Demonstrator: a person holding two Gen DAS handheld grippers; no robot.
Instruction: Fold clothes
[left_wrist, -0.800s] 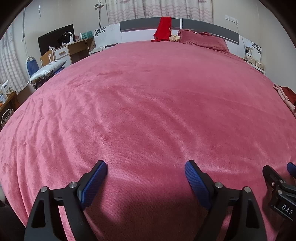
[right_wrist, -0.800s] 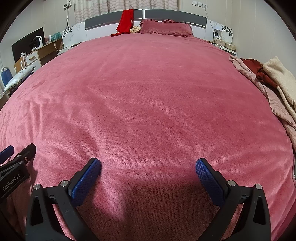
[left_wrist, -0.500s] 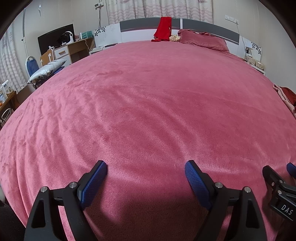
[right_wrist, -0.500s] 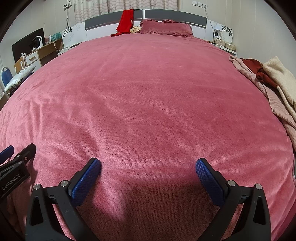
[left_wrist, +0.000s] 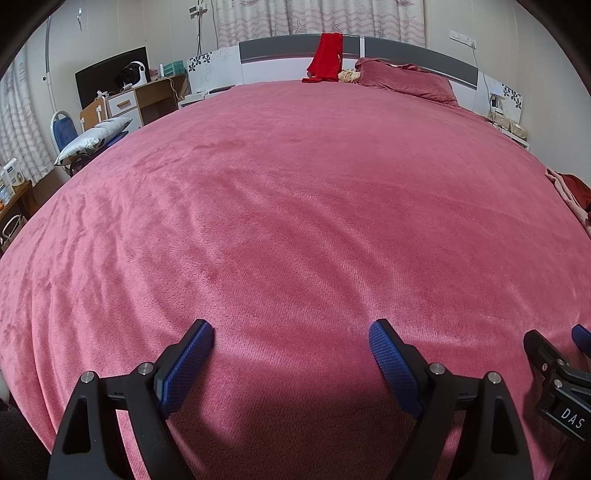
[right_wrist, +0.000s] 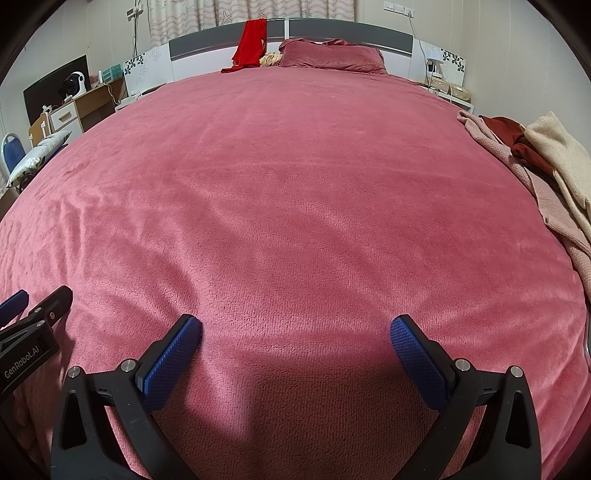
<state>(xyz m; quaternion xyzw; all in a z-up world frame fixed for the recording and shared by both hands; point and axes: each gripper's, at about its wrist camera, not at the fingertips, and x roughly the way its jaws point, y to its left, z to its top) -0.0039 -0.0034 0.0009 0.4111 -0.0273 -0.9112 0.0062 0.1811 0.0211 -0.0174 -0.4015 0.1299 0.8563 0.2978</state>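
Note:
A heap of clothes lies at the bed's right edge: a pale pink knit (right_wrist: 546, 199), a dark red garment (right_wrist: 517, 142) and a cream sweater (right_wrist: 557, 155); only a sliver of the heap (left_wrist: 570, 190) shows in the left wrist view. My left gripper (left_wrist: 291, 332) hovers open over the pink bedspread (left_wrist: 295, 206) near the bed's front, nothing between its blue pads. Beside it, my right gripper (right_wrist: 295, 328) is open and empty too, well left of the heap. Each gripper shows at the other view's edge: the right one (left_wrist: 554, 354), the left one (right_wrist: 33, 306).
A red garment (right_wrist: 251, 42) hangs over the grey headboard (right_wrist: 347, 35), next to a pink pillow (right_wrist: 332, 55). Left of the bed stand a desk (left_wrist: 147, 96), a blue chair (left_wrist: 64, 129) with a silver cushion (left_wrist: 92, 140). A nightstand (right_wrist: 448, 86) sits at the far right.

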